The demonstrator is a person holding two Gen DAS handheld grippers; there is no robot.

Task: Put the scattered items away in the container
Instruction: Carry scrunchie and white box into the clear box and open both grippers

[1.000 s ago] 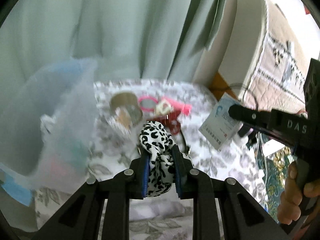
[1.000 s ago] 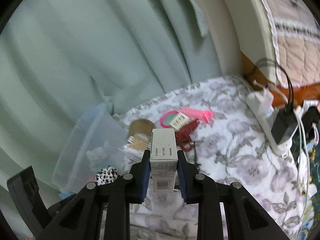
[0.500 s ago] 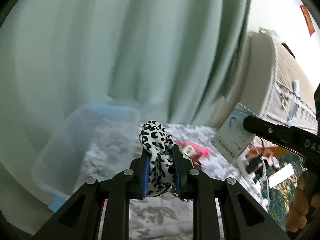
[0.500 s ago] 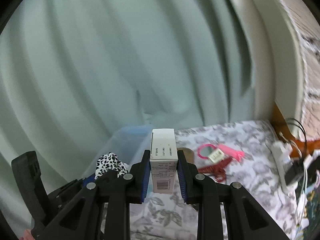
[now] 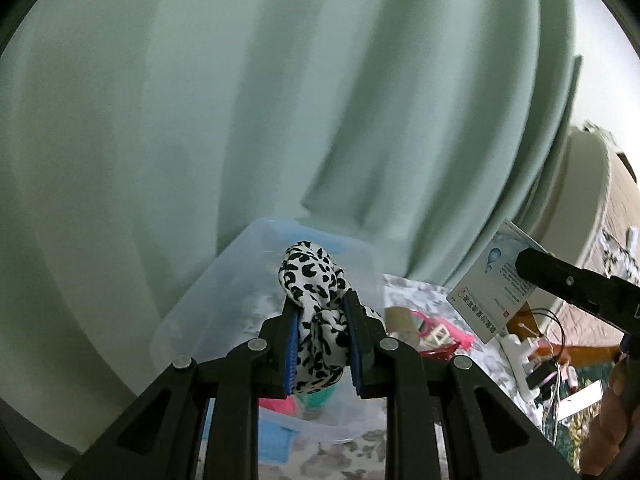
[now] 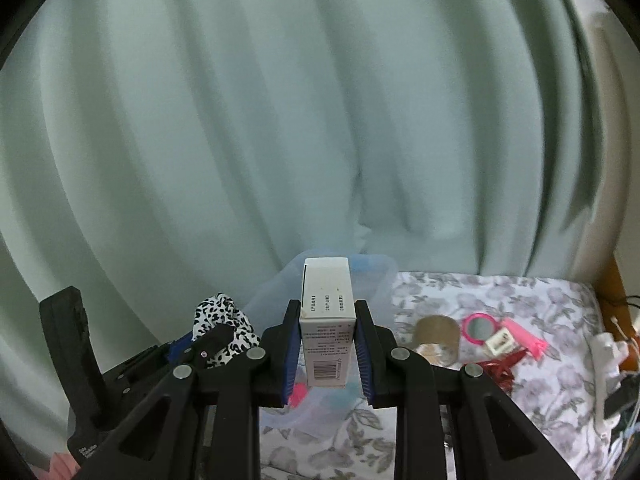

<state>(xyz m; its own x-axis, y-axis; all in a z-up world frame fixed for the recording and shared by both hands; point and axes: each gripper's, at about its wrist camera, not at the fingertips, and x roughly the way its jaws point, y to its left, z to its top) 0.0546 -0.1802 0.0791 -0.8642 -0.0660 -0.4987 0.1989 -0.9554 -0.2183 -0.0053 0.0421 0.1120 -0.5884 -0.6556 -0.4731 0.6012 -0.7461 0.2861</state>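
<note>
Currently | L gripper pinches leopard scrunchie over clear bin | R gripper clamps white carton near bin | risk: grippers collide, carton lands outside rim

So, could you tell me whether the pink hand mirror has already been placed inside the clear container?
No, the pink hand mirror lies on the floral cloth to the right of the clear container, outside it.
</note>
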